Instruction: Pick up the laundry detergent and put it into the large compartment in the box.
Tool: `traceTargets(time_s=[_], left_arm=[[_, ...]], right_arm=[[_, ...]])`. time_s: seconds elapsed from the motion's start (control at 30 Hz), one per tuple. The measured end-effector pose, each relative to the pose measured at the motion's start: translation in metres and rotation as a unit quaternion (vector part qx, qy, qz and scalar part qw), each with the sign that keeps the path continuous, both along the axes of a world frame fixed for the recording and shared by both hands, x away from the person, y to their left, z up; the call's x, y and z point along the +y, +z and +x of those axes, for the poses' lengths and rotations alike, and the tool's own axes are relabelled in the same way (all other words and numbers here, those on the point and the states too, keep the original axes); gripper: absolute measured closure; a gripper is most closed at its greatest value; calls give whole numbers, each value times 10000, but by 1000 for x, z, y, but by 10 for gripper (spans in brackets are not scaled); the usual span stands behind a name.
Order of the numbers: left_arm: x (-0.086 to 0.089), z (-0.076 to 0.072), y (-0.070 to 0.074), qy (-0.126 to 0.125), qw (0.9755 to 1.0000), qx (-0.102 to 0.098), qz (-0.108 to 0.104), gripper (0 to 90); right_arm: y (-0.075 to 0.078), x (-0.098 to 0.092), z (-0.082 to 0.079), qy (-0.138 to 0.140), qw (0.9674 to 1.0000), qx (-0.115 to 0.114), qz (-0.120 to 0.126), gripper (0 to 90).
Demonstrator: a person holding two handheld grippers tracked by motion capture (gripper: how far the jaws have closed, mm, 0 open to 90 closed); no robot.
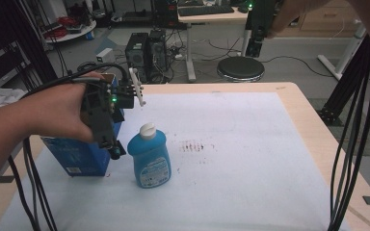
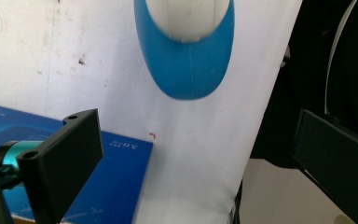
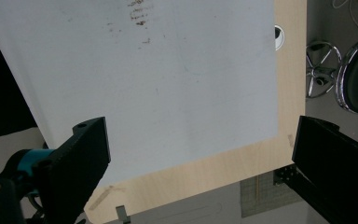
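Two spread claws: the left claw (image 2: 196,154) hovers above a blue detergent bottle (image 1: 149,158), its label print unreadable; the right claw (image 3: 200,163) holds nothing

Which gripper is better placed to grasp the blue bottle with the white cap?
Left. The left gripper hovers open beside the blue bottle; the right gripper, also open, faces bare table edge.

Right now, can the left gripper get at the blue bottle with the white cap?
Probably yes. The left gripper hangs above the blue bottle, jaws wide open, with nothing between them and the white cap. The blue box stands beside it, off the path.
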State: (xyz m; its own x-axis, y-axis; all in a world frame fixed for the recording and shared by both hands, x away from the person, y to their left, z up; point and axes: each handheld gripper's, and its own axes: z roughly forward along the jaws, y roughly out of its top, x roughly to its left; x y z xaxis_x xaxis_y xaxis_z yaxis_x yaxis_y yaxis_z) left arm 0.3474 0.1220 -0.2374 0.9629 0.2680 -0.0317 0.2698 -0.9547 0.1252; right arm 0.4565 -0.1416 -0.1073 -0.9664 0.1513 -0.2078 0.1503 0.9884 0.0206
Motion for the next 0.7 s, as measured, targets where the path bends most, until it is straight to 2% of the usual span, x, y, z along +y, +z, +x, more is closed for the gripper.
traceTargets(time_s=[0.17,0.27,0.4,0.6,0.7], left_arm=[[-5,2,1,49,9999,-35,-82,18],[-8,5,-1,224,9996,-105,-104,18],[-9,8,-3,336,9994,-86,-82,18],[-13,10,-4,367,9992,-84,-110,18],[-19,11,-8,351,9993,-87,-21,18]], right_arm=[[2,1,0,-20,10000,6,63,31],[1,3,2,24,10000,6,19,31],[-2,5,4,31,10000,11,-57,31],[-3,7,3,43,10000,19,-60,31],[-3,8,3,39,10000,26,-40,31]])
